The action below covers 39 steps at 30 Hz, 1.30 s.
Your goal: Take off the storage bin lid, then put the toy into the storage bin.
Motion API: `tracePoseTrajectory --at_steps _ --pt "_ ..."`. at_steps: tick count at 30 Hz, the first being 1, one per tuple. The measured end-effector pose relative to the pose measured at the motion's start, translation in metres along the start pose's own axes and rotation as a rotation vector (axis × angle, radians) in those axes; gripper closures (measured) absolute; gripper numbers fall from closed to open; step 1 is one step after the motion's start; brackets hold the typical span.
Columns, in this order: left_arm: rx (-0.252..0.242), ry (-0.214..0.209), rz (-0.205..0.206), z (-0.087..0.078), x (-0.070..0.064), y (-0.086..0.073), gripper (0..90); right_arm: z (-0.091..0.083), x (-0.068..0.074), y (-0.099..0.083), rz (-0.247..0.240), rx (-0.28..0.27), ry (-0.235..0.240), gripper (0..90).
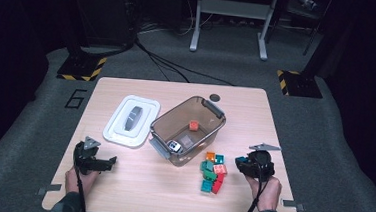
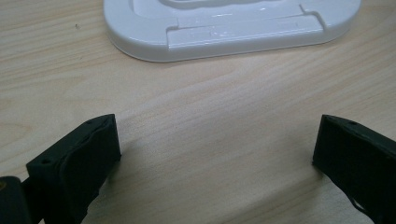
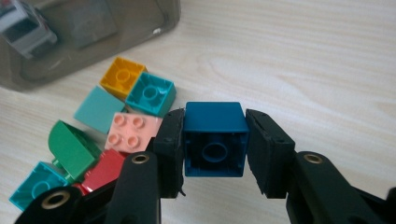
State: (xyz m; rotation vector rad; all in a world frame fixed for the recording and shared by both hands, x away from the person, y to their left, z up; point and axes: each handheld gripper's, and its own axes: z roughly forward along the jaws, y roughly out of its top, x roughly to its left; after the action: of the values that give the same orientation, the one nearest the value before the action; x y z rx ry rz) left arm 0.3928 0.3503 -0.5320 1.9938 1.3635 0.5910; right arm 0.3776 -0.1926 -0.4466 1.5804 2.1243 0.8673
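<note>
- Jaws of the right gripper (image 3: 215, 140) pinch a dark blue block (image 3: 215, 139) on two opposite side walls, hollow underside facing the camera; the block sits just above the counter (image 1: 246, 105), beside the loose pile of blocks (image 1: 213, 172).
- Jaws of the left gripper (image 2: 215, 154) stand spread wide with nothing between them, low over bare counter near the white lid (image 2: 224, 28).
- Risk: the grip bears on smooth plastic walls. A sharp swing toward the brown bin (image 1: 215, 119) could let the block pivot or slip out, in my judgement.
- Risk: the bin's near wall stands between block and interior. A low carry would strike the rim and shove the bin.
- Risk: the pink block (image 3: 132, 132) and teal block (image 3: 150, 93) lie just beside the left jaw; a sideways lift could scatter them.
- Risk: release from height may bounce the block off the toy car (image 1: 174, 145) or orange block (image 1: 193, 125) already inside.
</note>
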Motion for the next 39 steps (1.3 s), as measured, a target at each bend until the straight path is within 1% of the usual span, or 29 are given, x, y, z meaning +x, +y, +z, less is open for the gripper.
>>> tracePoseTrajectory --at_steps 1,2,3,5,6,8,9,10,12,13,14,15,18,25,27,29,30,33,34,35,36,37,39 --pt "0.001 -0.001 -0.002 0.0 0.0 0.0 0.3 -0.001 -0.001 0.004 -0.009 -0.009 0.002 59.2" --pt "0.001 0.0 -0.002 0.0 0.0 0.0 0.3 -0.003 0.0 0.007 0.003 -0.005 0.009 59.2" --pt "0.002 0.0 0.001 0.0 0.0 0.0 0.3 -0.003 -0.001 0.011 -0.012 -0.018 0.008 59.2" --pt "0.001 -0.001 -0.006 0.0 0.0 0.0 0.3 -0.006 -0.001 0.017 -0.009 -0.022 0.016 59.2" --pt "0.0 -0.001 -0.006 0.0 0.0 0.0 0.3 -0.008 -0.002 0.021 -0.008 -0.029 0.013 59.2" --pt "0.0 -0.001 -0.006 0.0 -0.001 0.0 0.4 -0.011 -0.002 0.029 -0.015 -0.039 0.017 59.2" --pt "0.008 -0.01 -0.003 -0.001 0.0 0.0 0.4 -0.012 -0.002 0.032 -0.014 -0.042 0.015 59.2" --pt "0.01 -0.01 -0.003 -0.001 0.0 0.0 0.6 -0.013 -0.002 0.037 -0.024 -0.049 0.018 59.2" --pt "0.008 -0.01 -0.003 -0.001 0.0 0.0 0.6 -0.015 0.0 0.043 -0.028 -0.053 0.017 59.2" --pt "-0.001 -0.004 -0.007 0.0 -0.001 0.0 0.5 -0.016 0.0 0.047 -0.033 -0.055 0.018 59.2" --pt "0.01 -0.01 -0.003 -0.001 0.0 0.0 0.5 -0.017 0.001 0.052 -0.039 -0.059 0.02 59.2" --pt "0.0 -0.004 -0.006 0.0 -0.001 0.0 0.5 -0.018 0.002 0.055 -0.043 -0.061 0.015 59.2" --pt "0.0 -0.004 -0.007 0.0 -0.001 0.0 0.5 -0.021 0.005 0.066 -0.06 -0.072 0.02 59.2" --pt "-0.001 -0.004 -0.007 0.0 -0.001 0.0 0.5 -0.025 0.009 0.083 -0.084 -0.083 0.022 59.2" --pt "-0.001 -0.004 -0.006 0.0 -0.001 0.0 0.5 -0.026 0.009 0.088 -0.078 -0.086 0.022 59.2" --pt "-0.001 -0.004 -0.006 0.0 -0.001 0.0 0.5 -0.027 0.01 0.093 -0.086 -0.09 0.026 59.2" --pt "-0.001 -0.004 -0.007 0.0 -0.001 0.0 0.5 -0.027 0.01 0.096 -0.099 -0.096 0.028 59.2" --pt "0.0 -0.004 -0.006 0.0 -0.001 0.0 0.5 -0.029 0.013 0.103 -0.099 -0.102 0.03 59.2" --pt "-0.001 -0.004 -0.006 0.0 -0.001 0.0 0.5 -0.029 0.014 0.107 -0.11 -0.107 0.033 59.2" --pt "0.003 -0.006 -0.005 0.0 0.0 0.0 0.5 -0.03 0.015 0.109 -0.107 -0.108 0.032 59.2" --pt "-0.001 -0.004 -0.006 0.0 -0.001 0.0 0.5 -0.029 0.017 0.112 -0.117 -0.109 0.033 59.2" --pt "-0.001 -0.004 -0.007 0.0 -0.001 0.0 0.5 -0.029 0.018 0.115 -0.115 -0.109 0.035 59.2" --pt "-0.002 -0.004 -0.007 0.0 -0.001 0.0 0.5 -0.027 0.02 0.121 -0.128 -0.114 0.04 59.2"
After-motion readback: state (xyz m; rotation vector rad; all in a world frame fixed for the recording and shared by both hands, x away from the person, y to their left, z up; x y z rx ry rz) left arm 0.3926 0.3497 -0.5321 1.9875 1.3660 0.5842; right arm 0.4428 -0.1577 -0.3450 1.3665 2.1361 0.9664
